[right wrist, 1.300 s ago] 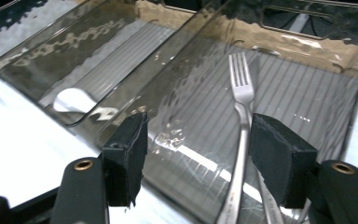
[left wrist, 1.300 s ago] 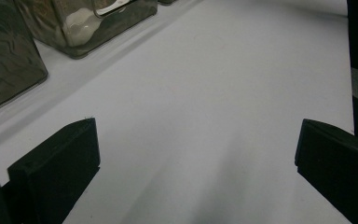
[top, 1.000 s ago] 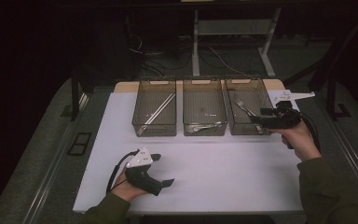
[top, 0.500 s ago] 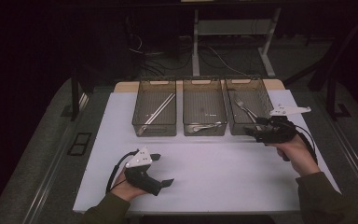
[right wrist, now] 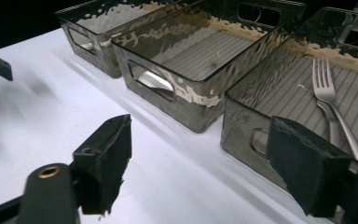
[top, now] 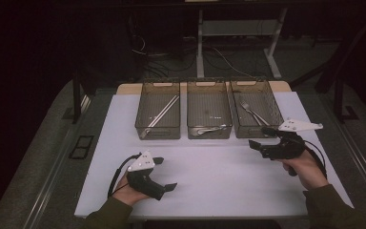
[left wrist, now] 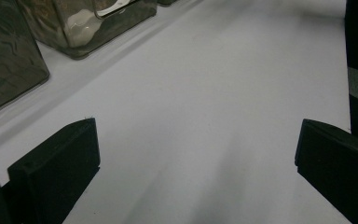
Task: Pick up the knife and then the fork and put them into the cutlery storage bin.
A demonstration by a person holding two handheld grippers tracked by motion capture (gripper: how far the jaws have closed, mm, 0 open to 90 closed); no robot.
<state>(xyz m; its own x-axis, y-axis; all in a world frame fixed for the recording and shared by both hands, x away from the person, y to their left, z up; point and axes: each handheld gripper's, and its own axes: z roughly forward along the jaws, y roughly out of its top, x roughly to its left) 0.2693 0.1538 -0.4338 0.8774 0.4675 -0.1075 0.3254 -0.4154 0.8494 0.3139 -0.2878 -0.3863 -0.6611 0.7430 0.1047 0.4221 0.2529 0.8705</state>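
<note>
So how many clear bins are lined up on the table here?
3, in a row along the far edge: left bin holding long utensils, middle bin with a utensil at its near end, right bin with forks.

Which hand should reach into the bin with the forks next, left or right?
Right. The right gripper sits with open, empty jaws just in front of the right bin, where the forks lie. The left gripper rests open near the table's front edge, well away from that bin.

Dim room; grey floor [top: 38, 157]; white-legged desk frame [top: 201, 38] behind white table [top: 219, 181]
</note>
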